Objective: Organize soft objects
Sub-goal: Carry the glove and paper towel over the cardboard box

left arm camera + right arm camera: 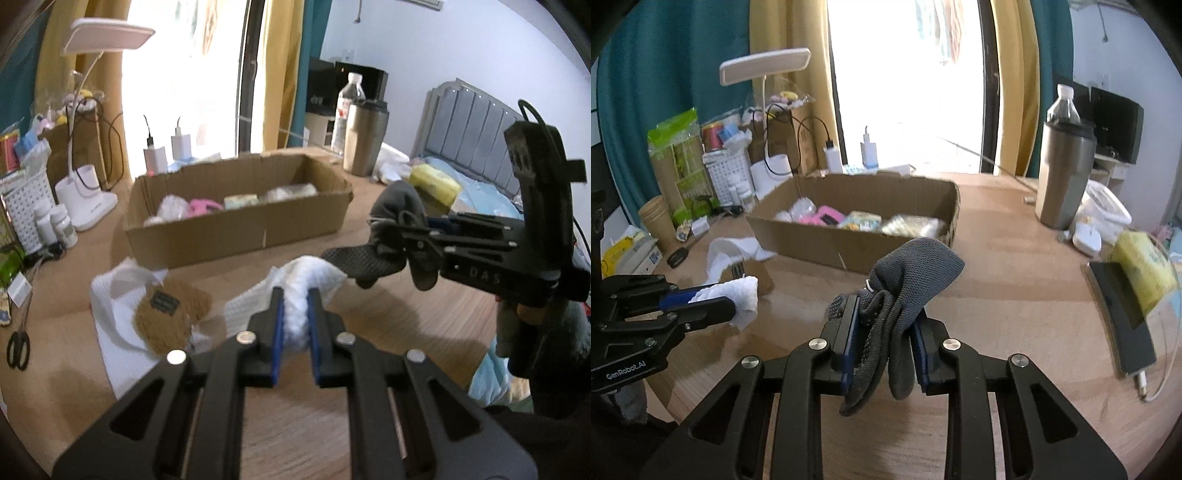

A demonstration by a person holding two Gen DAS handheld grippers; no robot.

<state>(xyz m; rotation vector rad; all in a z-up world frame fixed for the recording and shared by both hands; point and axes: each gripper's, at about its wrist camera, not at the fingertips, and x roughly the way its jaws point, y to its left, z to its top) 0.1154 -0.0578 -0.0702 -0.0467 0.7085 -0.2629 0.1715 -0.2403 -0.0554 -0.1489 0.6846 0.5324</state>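
Left gripper (295, 295) jaws pinching white cloth (306, 273), in front of the cardboard box (236, 229); right gripper (882, 314) jaws clamped on grey sock (916, 266), also before box, above tabletop (1015, 295).

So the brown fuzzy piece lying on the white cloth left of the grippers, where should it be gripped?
Probably the brown piece's near edge, where it overhangs the white cloth, coming from above and the front. It lies flat, so only an edge offers a pinch; avoid the dark label on top. Both grippers are full now: left holds white cloth, right a grey sock.
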